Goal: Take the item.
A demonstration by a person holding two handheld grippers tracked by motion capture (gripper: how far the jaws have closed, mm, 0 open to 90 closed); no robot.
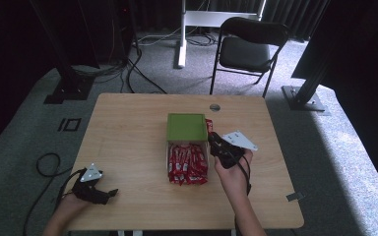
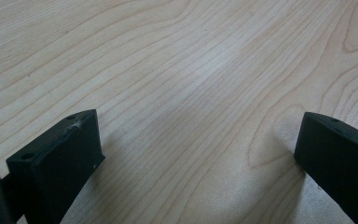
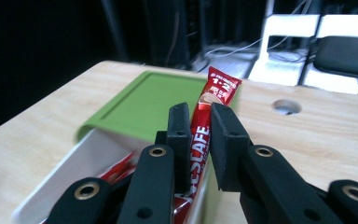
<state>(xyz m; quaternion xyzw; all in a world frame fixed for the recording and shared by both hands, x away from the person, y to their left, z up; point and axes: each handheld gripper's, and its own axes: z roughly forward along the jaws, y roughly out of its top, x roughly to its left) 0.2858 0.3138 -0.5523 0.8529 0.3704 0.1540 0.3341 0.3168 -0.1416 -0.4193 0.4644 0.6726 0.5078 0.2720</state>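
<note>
A white box (image 1: 168,162) of red coffee-stick sachets (image 1: 187,164) sits mid-table, its green lid (image 1: 186,127) slid back over the far end. My right gripper (image 1: 215,140) hovers at the box's right rim, shut on one red sachet (image 3: 204,135) that stands upright between the jaws above the box's right wall (image 3: 81,163) beside the green lid (image 3: 144,105). My left gripper (image 1: 107,194) rests low over bare wood near the table's front left edge, its fingers (image 2: 60,156) wide open with nothing between them.
The wooden table (image 1: 128,128) has a round cable hole (image 1: 215,107) at the back. A black folding chair (image 1: 248,46) and a white stand (image 1: 182,34) lie beyond the table. A black cable (image 1: 47,164) loops on the floor at left.
</note>
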